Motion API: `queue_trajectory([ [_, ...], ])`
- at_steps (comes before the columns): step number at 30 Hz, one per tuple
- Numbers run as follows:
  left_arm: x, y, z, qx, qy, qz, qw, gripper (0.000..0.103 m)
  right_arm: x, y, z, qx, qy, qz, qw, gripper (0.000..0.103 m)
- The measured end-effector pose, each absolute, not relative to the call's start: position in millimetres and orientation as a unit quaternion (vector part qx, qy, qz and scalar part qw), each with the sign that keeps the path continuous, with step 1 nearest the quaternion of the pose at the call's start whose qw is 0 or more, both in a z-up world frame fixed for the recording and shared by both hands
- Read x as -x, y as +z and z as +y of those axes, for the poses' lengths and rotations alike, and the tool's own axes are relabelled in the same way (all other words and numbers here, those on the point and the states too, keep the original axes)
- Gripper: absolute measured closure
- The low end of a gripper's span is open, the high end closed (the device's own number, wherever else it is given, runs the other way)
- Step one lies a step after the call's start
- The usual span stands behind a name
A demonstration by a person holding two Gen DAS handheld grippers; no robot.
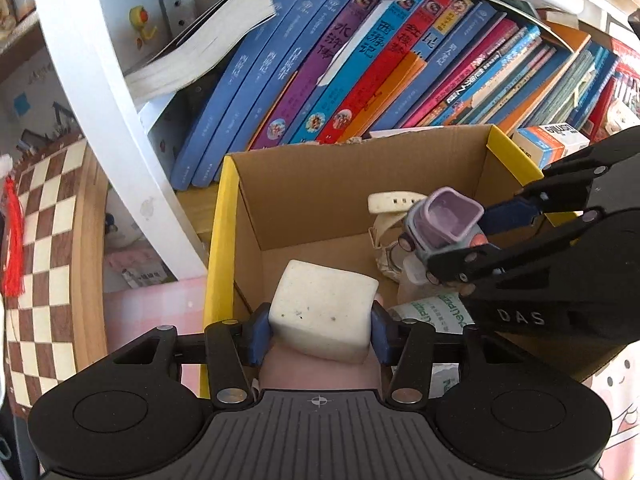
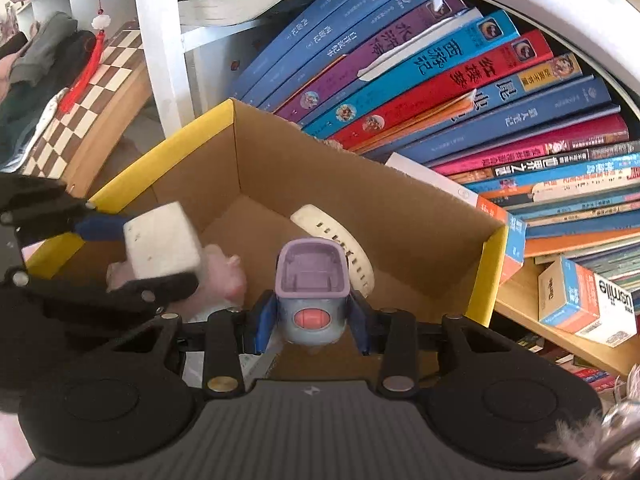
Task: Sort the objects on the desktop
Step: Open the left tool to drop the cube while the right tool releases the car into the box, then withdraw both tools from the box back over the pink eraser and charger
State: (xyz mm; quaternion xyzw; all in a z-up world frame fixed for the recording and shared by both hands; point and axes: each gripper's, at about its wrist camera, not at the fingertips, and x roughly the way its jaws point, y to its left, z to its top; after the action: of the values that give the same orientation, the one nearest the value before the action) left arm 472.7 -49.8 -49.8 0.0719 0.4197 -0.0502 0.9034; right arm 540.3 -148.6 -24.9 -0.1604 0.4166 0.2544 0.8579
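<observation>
Both grippers hang over the box (image 1: 248,216), the left gripper (image 1: 320,330) clamped on a white block (image 1: 324,314) and the right gripper (image 2: 312,320) on a toy truck (image 2: 312,280), apparently poised to drop them inside.

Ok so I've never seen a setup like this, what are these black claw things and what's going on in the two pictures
The black claws are two-finger grippers that a person holds, one per hand. Each carries a wide-angle camera looking forward along its fingers, so one picture comes from the left gripper and the other from the right.

In the left view, the left gripper is shut on a white foam block. In the right view, the right gripper is shut on a small purple and grey toy.

Both are held over an open cardboard box with yellow edges. A white watch strap already lies inside, with something pink I can't identify. Behind the box, a row of books leans on a shelf.
</observation>
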Motion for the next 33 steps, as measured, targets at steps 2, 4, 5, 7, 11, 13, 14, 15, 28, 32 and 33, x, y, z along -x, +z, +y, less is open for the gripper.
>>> queue_trajectory([
  [2, -473, -49, -51, -0.074, -0.050, 0.424, 0.901, 0.047, -541, -24, -149, 0.151, 0.255, 0.415, 0.860, 0.061],
  [4, -470, -45, -51, -0.077, -0.052, 0.420, 0.903, 0.037, -541, -22, -152, 0.137, 0.260, 0.412, 0.862, 0.049],
  [5, -468, -43, -52, -0.078, -0.053, 0.418, 0.903, 0.036, -541, -20, -153, 0.134, 0.261, 0.411, 0.863, 0.048],
  [7, -467, -40, -52, -0.084, -0.051, 0.416, 0.904, 0.031, -540, -19, -154, 0.131, 0.260, 0.413, 0.863, 0.045],
  [11, -461, -35, -51, -0.086, -0.050, 0.411, 0.906, 0.027, -536, -16, -160, 0.119, 0.256, 0.417, 0.864, 0.040],
  [13, -457, -32, -52, -0.087, -0.050, 0.408, 0.908, 0.024, -533, -14, -163, 0.114, 0.256, 0.419, 0.864, 0.038],
  [14, -454, -30, -52, -0.090, -0.051, 0.404, 0.909, 0.023, -531, -12, -165, 0.112, 0.255, 0.417, 0.865, 0.038],
  [15, -451, -27, -53, -0.094, -0.051, 0.400, 0.910, 0.021, -528, -10, -167, 0.110, 0.253, 0.416, 0.867, 0.037],
  [28, -406, 3, -52, -0.099, -0.044, 0.359, 0.927, 0.018, -480, 23, -192, 0.095, 0.226, 0.374, 0.894, 0.034],
  [32, -388, 9, -51, -0.099, -0.042, 0.352, 0.930, 0.018, -461, 32, -200, 0.089, 0.221, 0.363, 0.901, 0.033],
  [33, -384, 10, -51, -0.099, -0.042, 0.351, 0.930, 0.018, -456, 34, -202, 0.086, 0.219, 0.361, 0.903, 0.032],
])
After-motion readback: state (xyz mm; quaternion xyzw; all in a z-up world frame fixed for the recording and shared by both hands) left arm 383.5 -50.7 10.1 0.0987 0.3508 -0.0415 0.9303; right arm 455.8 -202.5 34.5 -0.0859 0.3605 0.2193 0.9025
